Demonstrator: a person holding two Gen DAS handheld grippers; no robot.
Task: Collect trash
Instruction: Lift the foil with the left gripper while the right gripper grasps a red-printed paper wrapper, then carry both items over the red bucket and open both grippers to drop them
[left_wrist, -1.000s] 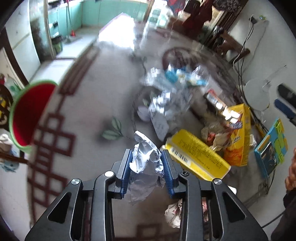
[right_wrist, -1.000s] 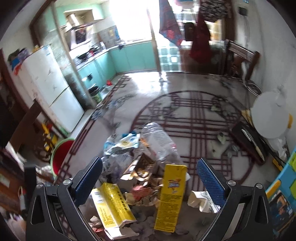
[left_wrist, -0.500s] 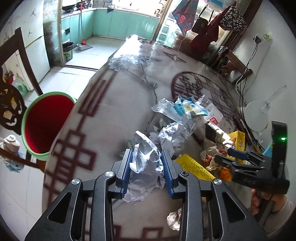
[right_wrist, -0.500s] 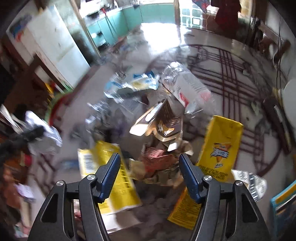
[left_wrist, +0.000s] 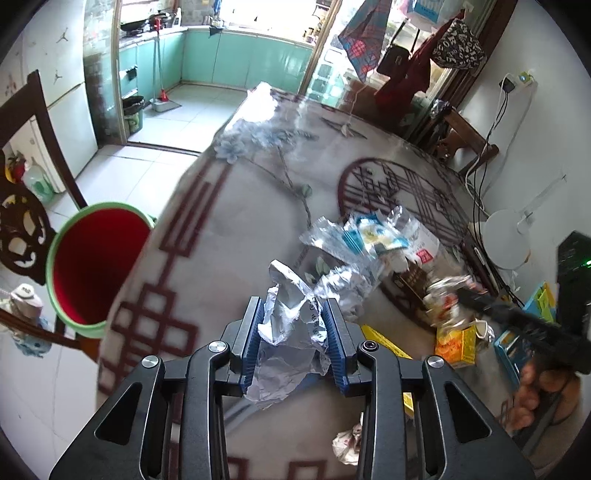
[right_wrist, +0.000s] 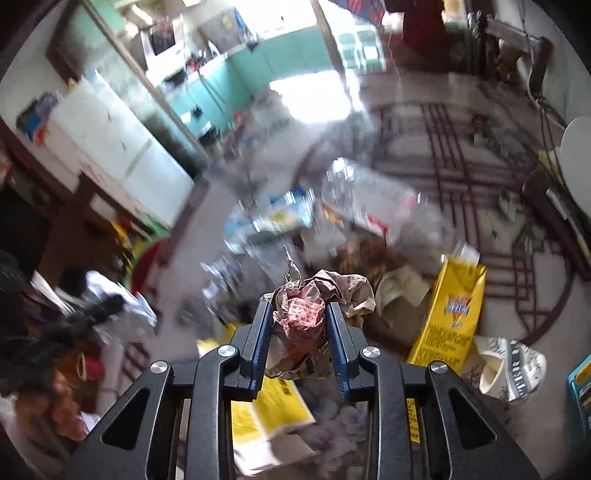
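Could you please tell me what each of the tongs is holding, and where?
Left tongs: crumpled silver foil wrapper, at mid-body. Right tongs, closing: crumpled brown-and-red paper wad, across its middle.

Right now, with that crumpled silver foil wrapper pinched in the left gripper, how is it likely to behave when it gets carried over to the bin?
The foil wrapper looks thin and creased, so it is probably very light. It sags below the left gripper, so it will likely flop and flutter rather than stay stiff. Its shiny surface may be slippery, though the crumpled bulk between the pads should help it stay put.

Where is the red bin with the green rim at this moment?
In the left wrist view, the red bin stands at the left, on the floor below the table's edge, beside a dark wooden chair.
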